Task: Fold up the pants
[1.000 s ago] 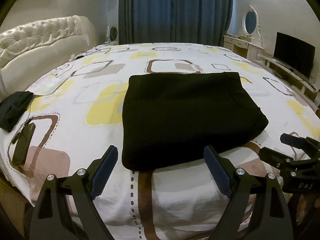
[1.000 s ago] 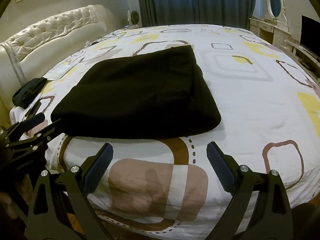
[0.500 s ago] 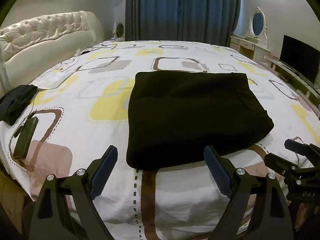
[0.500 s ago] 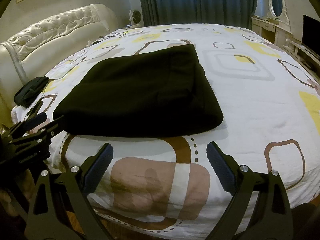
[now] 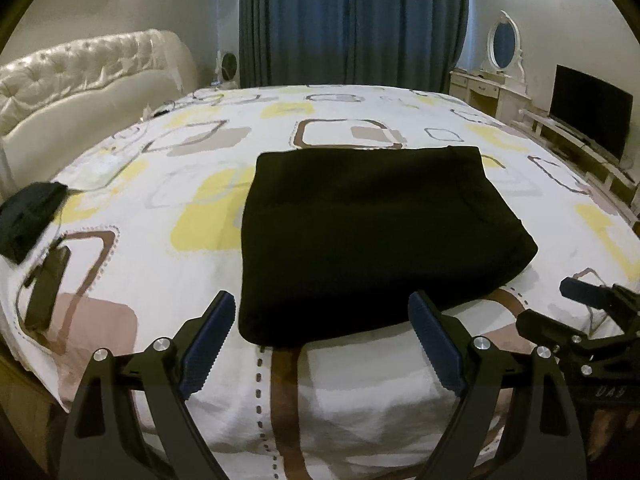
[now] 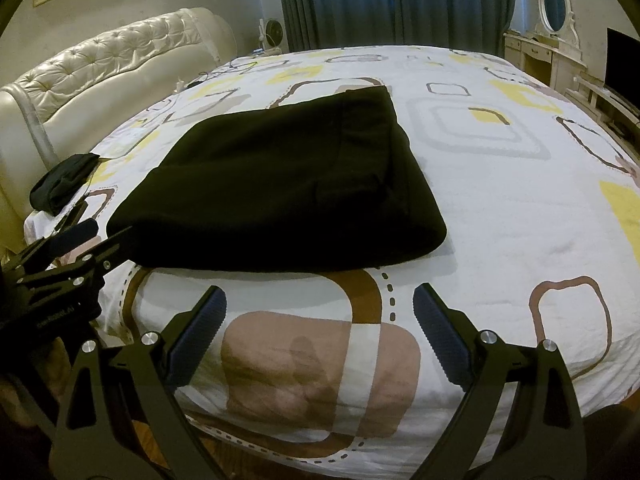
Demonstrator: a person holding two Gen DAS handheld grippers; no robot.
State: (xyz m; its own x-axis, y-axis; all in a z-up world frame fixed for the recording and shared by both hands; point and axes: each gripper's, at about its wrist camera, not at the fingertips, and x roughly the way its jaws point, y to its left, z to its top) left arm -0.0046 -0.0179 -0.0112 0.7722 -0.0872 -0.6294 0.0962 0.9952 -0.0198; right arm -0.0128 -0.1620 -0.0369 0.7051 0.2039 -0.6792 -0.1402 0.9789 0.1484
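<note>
The black pants [image 5: 372,236] lie folded into a flat rectangle on the patterned bed sheet [image 5: 224,168]. They also show in the right wrist view [image 6: 288,192]. My left gripper [image 5: 320,332] is open and empty, held just short of the near edge of the pants. My right gripper [image 6: 320,324] is open and empty, over the sheet near the bed's front edge, right of the pants' near corner. Each gripper appears in the other's view: the right one [image 5: 576,320] and the left one [image 6: 76,248].
A small black cloth [image 5: 28,212] and a dark phone-like object [image 5: 44,292] lie at the bed's left edge. A tufted cream headboard [image 6: 100,76] stands left. A dresser with mirror [image 5: 496,88] and a TV [image 5: 588,120] stand right. Curtains hang behind.
Both grippers have drawn slightly back and up from the pants and the view has shifted a little. The pants have not moved. Both stay open.
</note>
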